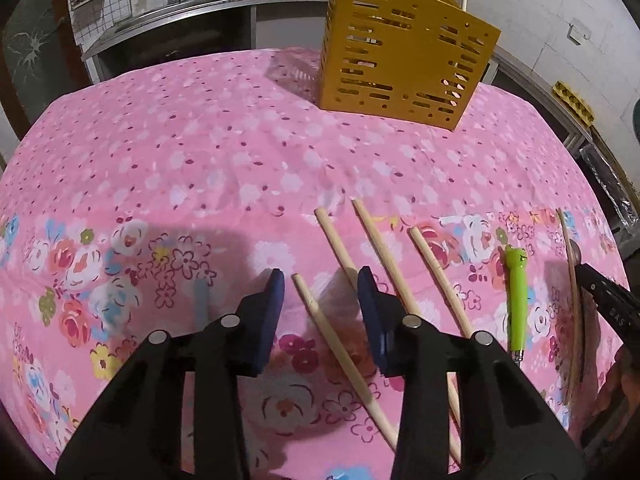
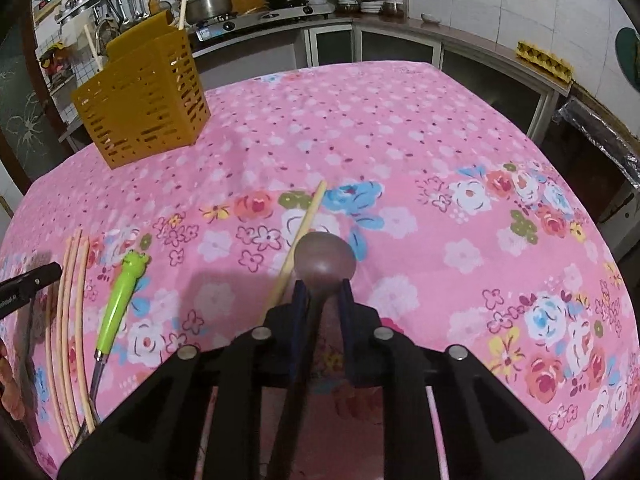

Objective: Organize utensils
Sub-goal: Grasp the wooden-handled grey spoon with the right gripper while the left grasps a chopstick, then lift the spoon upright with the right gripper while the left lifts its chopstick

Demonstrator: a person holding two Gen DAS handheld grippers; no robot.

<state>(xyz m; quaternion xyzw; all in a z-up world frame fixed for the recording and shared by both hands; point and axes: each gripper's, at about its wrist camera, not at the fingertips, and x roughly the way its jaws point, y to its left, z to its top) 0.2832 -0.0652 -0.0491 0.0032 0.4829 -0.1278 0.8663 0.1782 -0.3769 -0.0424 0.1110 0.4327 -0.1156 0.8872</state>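
Kitchen bench under pink cloth (image 1: 200, 152): left tool (image 1: 320, 292) half-open astride a light, stiff chopstick (image 1: 344, 356); right tool (image 2: 322, 300) clamps the spoon (image 2: 324, 258) at its neck.

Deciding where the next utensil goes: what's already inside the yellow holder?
Two pale sticks, probably chopsticks, poke up out of the yellow holder. Its slotted walls hide everything lower, so other contents cannot be seen.

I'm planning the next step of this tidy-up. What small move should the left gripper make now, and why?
Probably close the left gripper: its jaws straddle a chopstick on the tablecloth without pressing it yet. The right gripper already grips the spoon.
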